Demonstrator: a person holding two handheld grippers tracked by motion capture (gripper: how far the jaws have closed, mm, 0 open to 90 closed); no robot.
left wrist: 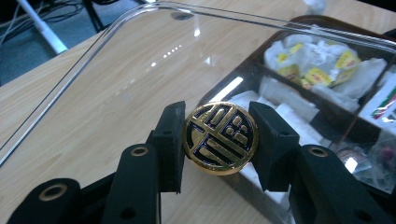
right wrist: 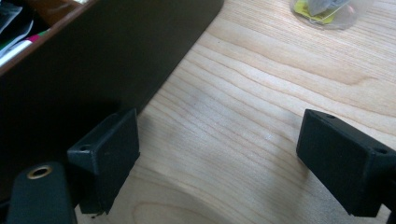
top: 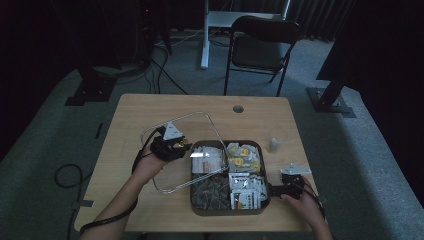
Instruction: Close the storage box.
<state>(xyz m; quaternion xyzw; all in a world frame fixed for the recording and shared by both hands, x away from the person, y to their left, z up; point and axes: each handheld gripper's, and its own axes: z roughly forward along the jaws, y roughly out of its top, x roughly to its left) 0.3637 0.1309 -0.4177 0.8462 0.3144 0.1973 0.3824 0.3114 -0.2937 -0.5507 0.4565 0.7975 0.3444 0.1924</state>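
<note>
- My left claw (left wrist: 219, 140) is clamped on the round gold-and-black knob (left wrist: 220, 138) of the clear lid (left wrist: 140, 79); in the left gripper view one black pad presses each side of the knob, which sits low in the middle of the frame, dead centre between the jaws.
- The lid spreads away from the knob toward the upper left of that frame, tilted, with the wooden table (left wrist: 60, 116) showing through it and its rounded rim running along the top edge.
- In the high view my left claw (top: 186, 146) sits left of centre, and the lid (top: 175, 120) reaches from it up and to the left, its right edge lying over the left part of the dark tray (top: 200, 207).
- Through the lid, at the right of the left gripper view, I see the tray's compartments: white packets with yellow labels (left wrist: 317, 65) at the upper right and plainer white packets (left wrist: 289, 100) just beyond the knob.
- My right claw (right wrist: 219, 163) stands apart with nothing between its jaws but bare table; in the right gripper view the left jaw sits just beside the tray's dark outer wall (right wrist: 93, 60), which takes up the upper left of the frame.
- In the high view my right claw (top: 276, 190) rests at the tray's lower right corner.
- A small clear cup (top: 276, 140) stands on the table to the right of the tray, in the high view's right half, well apart from both claws; it also shows at the top right of the right gripper view.
</note>
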